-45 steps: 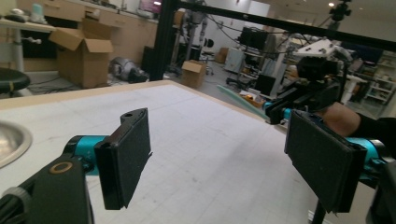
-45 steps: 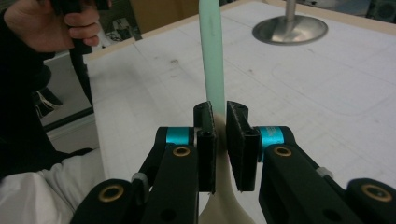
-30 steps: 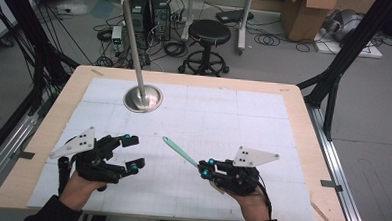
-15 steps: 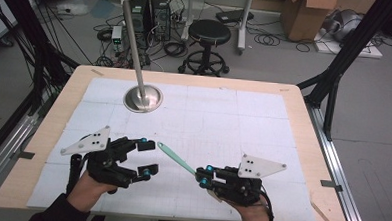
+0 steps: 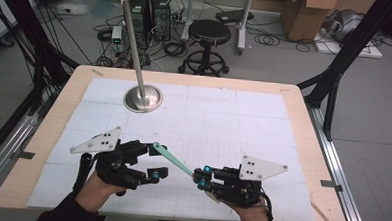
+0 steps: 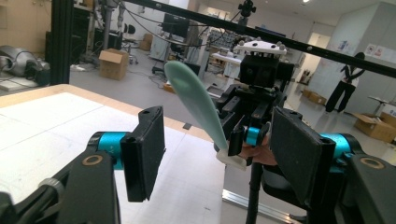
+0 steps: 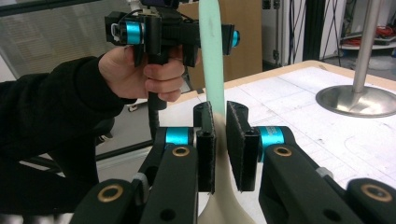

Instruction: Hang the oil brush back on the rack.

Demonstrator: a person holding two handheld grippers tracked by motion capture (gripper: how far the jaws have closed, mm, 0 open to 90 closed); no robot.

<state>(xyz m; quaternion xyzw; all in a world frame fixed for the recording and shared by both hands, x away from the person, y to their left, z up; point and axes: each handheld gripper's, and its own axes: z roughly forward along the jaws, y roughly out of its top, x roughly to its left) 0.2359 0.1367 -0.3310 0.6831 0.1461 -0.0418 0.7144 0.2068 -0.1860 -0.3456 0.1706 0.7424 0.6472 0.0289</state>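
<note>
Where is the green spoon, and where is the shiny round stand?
spoon (image 5: 171,159), high view, middle of its green handle
spoon (image 6: 196,100), left gripper view, its green end
stand (image 5: 134,104), high view, its round base

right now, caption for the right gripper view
Right tongs pinch a pale green spatula, its tip between the left tongs.

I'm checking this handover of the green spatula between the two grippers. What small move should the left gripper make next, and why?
Probably close the left gripper on the green spatula. Its jaws have just been closing, yet the pads stand apart from the blade between them, while the right gripper clamps the pale end.
</note>
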